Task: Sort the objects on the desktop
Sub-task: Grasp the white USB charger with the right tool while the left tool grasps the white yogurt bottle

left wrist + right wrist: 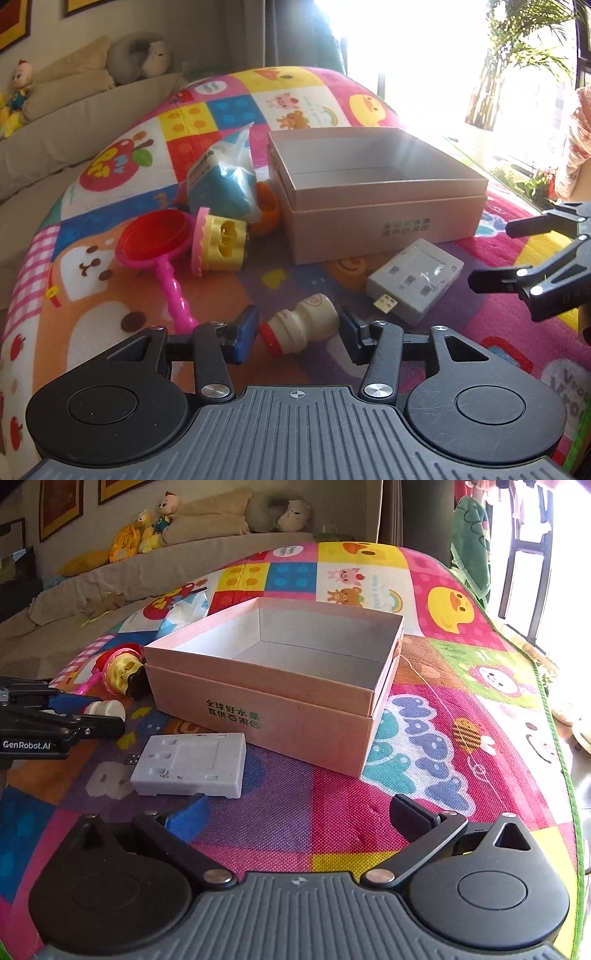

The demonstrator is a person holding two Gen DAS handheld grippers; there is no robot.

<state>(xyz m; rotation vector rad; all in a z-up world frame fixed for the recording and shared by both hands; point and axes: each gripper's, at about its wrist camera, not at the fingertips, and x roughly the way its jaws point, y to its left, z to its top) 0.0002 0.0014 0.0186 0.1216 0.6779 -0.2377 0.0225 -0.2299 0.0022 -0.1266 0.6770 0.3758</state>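
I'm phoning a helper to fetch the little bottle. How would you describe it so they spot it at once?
Find the open pink cardboard box on the colourful play mat. In front of it, left of the grey plastic block, a small cream bottle lies on its side between the left gripper fingers. Only it has a red cap.

Beige sofa (110, 576) behind, bright window (424, 55) right

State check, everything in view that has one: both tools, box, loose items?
Left tool: shut on the bottle.
Small cream plastic bottle with red cap: capped, on its side, between the left tool's pads.
Right tool: open, holding nothing.
Pink cardboard box: open top, empty.
Grey plastic socket block: flat on the mat, untouched.
Red-and-pink toy pan: lying on the mat, empty.
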